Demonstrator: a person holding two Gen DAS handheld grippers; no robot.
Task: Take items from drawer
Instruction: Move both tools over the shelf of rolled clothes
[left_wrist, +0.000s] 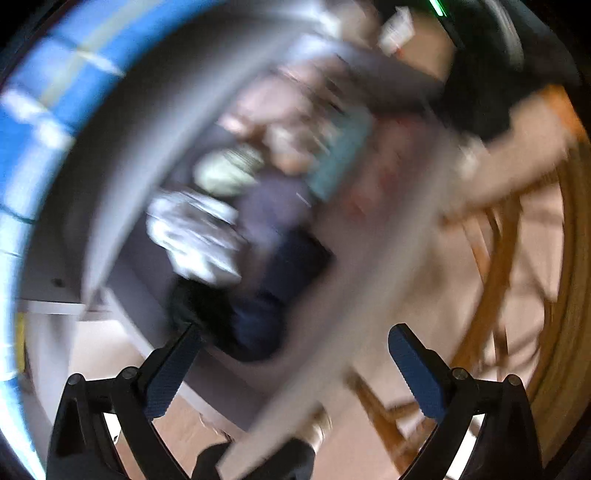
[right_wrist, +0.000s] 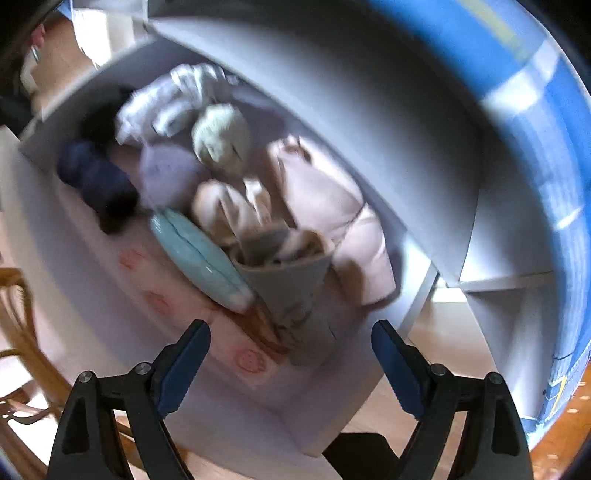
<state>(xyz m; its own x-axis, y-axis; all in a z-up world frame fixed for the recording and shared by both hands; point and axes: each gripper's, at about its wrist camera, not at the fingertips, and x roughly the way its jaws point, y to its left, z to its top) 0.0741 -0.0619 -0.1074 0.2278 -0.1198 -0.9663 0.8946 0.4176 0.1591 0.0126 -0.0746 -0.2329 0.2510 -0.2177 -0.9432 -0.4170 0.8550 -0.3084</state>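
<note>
White open drawer (right_wrist: 92, 280) holds clothes: one navy roll (right_wrist: 94, 177), one white bundle (right_wrist: 166, 103), one teal fold (right_wrist: 195, 254), one pink garment (right_wrist: 332, 206). Left gripper (left_wrist: 295, 354), right gripper (right_wrist: 291, 350) above front edge, both spread, empty.

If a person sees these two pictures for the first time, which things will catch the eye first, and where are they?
The eye goes first to the open drawer, packed with soft folded items: a pale green bundle near its middle, a light blue piece in front of it, a dark navy one to the left. Next come the right gripper, whose fingers stand apart and empty above the drawer's front, and the bright blue surface along the right edge.
</note>
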